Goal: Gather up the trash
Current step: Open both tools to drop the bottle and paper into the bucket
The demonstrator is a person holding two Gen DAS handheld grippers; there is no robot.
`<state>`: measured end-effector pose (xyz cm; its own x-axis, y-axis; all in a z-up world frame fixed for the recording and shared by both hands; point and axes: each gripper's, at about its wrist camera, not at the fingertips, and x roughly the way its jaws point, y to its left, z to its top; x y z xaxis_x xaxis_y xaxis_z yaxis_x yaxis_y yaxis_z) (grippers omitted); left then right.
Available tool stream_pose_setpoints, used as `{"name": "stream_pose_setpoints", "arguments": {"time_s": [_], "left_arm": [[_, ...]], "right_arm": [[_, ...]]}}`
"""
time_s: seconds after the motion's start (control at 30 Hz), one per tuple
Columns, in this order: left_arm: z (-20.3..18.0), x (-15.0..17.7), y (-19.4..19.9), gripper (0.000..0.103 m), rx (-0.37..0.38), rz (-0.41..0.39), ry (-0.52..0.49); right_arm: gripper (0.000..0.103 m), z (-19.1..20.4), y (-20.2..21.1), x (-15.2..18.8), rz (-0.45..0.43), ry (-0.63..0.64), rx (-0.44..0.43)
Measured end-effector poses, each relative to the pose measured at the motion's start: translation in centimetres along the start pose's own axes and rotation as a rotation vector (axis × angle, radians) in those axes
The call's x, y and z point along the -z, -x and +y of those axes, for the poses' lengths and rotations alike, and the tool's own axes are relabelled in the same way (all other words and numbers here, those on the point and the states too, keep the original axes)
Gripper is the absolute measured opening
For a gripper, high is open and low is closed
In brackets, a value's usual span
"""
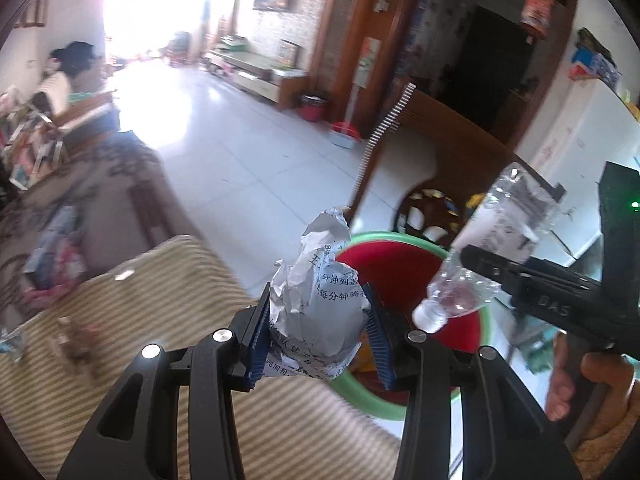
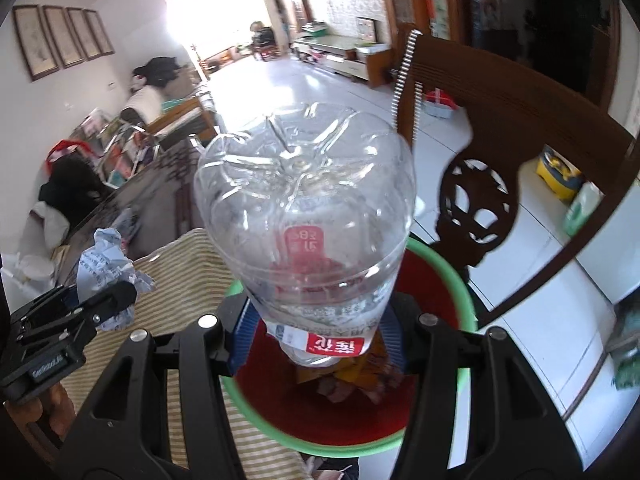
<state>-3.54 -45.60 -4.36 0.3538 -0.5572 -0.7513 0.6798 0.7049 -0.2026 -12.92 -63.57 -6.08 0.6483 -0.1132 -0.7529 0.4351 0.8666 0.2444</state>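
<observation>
A red bin with a green rim [image 2: 464,292] stands beside a striped cloth-covered table [image 1: 132,320], just below both grippers, with orange and brownish scraps [image 2: 352,380] lying at its bottom; what they are is hard to make out past the bottle. The left gripper [image 1: 318,332] has its blue pads pressed against a crumpled printed paper ball [image 1: 320,296], held over the near edge of the bin. The right gripper [image 2: 316,334] is clamped partway closed on a clear plastic bottle [image 2: 304,208], gripped low on its labelled body with its base toward the camera; in the left wrist view the same bottle tilts with its white cap [image 1: 428,316] down over the red interior. A carved wooden chair [image 2: 500,152] rises just behind the bin. The bottle hides much of the bin's inside in the right wrist view, and it appears empty, though glare makes this uncertain. A hand [image 1: 576,384] on the right gripper's handle is cut off at the frame edge. A seated person [image 1: 68,76] far back is blurred.
</observation>
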Motion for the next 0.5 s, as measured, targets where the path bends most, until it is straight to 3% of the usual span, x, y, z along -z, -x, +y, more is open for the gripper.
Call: {"name": "stream_pose_setpoints", "arguments": {"time_s": [0.23, 0.3, 0.33, 0.37, 0.5], "left_arm": [[-3.1, -1.0, -3.1, 0.042, 0.083, 0.037, -0.053], [-3.7, -1.2, -4.0, 0.051, 0.081, 0.047, -0.062], [-3.8, -1.1, -4.2, 0.066, 0.078, 0.049, -0.062], [-3.6, -1.1, -4.2, 0.070, 0.076, 0.043, -0.056], [-2.2, -0.7, -3.6, 0.070, 0.073, 0.039, -0.023]], "right_arm": [[0.052, -2.1, -0.4, 0.4, 0.023, -0.044, 0.052], [0.052, -2.2, -0.6, 0.4, 0.036, -0.051, 0.067], [0.055, -2.4, -0.8, 0.4, 0.042, -0.053, 0.077], [0.064, -2.5, -0.8, 0.4, 0.040, -0.061, 0.089], [0.067, -2.8, -0.3, 0.0, 0.018, -0.071, 0.085]]}}
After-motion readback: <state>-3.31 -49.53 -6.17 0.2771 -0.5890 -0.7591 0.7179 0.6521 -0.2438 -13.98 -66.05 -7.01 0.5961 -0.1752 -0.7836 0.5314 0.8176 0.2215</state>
